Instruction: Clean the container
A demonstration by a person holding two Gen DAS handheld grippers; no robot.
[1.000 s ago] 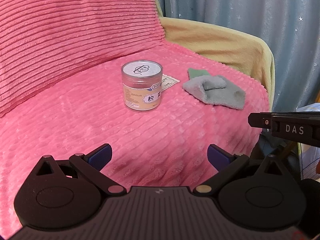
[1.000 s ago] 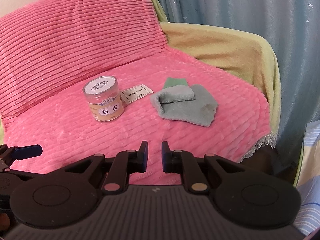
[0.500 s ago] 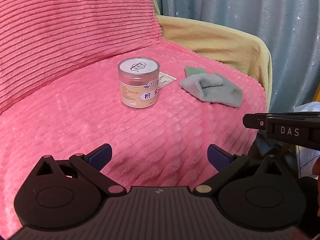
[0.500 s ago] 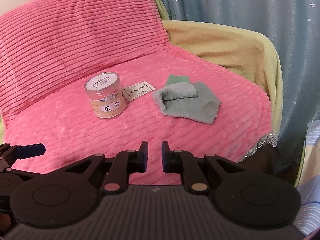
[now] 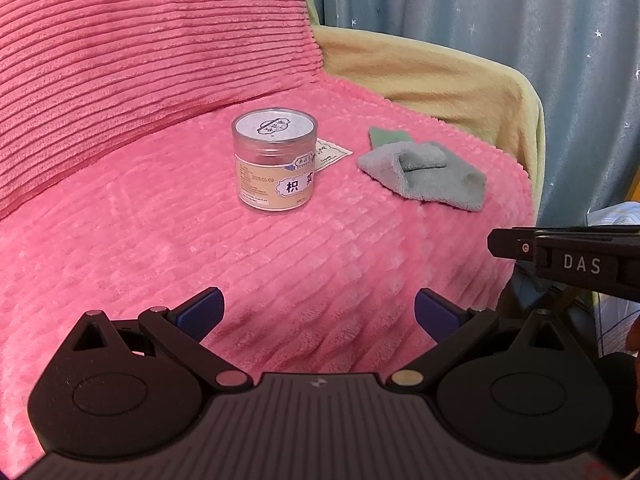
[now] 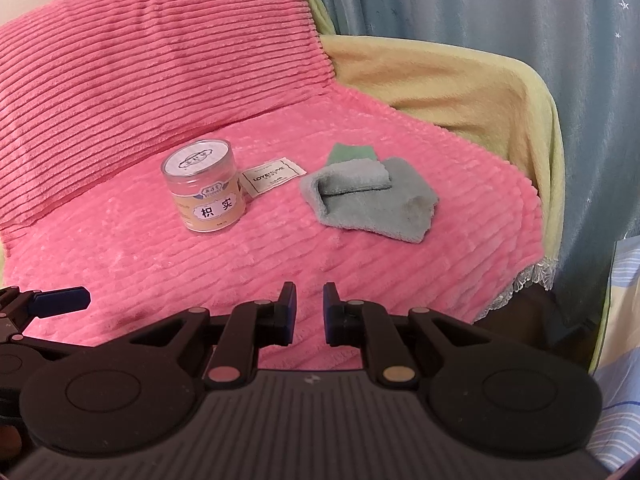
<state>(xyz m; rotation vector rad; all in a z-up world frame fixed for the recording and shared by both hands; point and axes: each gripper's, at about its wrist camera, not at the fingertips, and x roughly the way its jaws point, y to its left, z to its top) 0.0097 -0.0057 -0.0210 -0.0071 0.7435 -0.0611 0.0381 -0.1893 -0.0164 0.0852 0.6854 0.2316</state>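
Observation:
A clear round container (image 5: 276, 168) with a white lid and an orange label stands upright on the pink blanket (image 5: 160, 248), also seen as the container (image 6: 204, 196) in the right wrist view. A folded grey cloth (image 5: 428, 176) lies to its right, over a green scrap; it shows as the cloth (image 6: 368, 200). My left gripper (image 5: 320, 308) hangs wide open in front of the container, well short of it, holding nothing. My right gripper (image 6: 310, 304) is nearly closed, a narrow empty gap between its pads, well short of the cloth.
A white paper tag (image 6: 272, 176) lies flat between container and cloth. A pink ribbed cushion (image 6: 140, 60) rises behind. A yellow-covered armrest (image 6: 460, 88) bounds the right side, with blue curtain (image 6: 520, 8) beyond. The blanket's edge drops off at the right.
Both views have shifted only slightly. The container, cloth and tag lie where they were, and neither gripper's jaws have changed.

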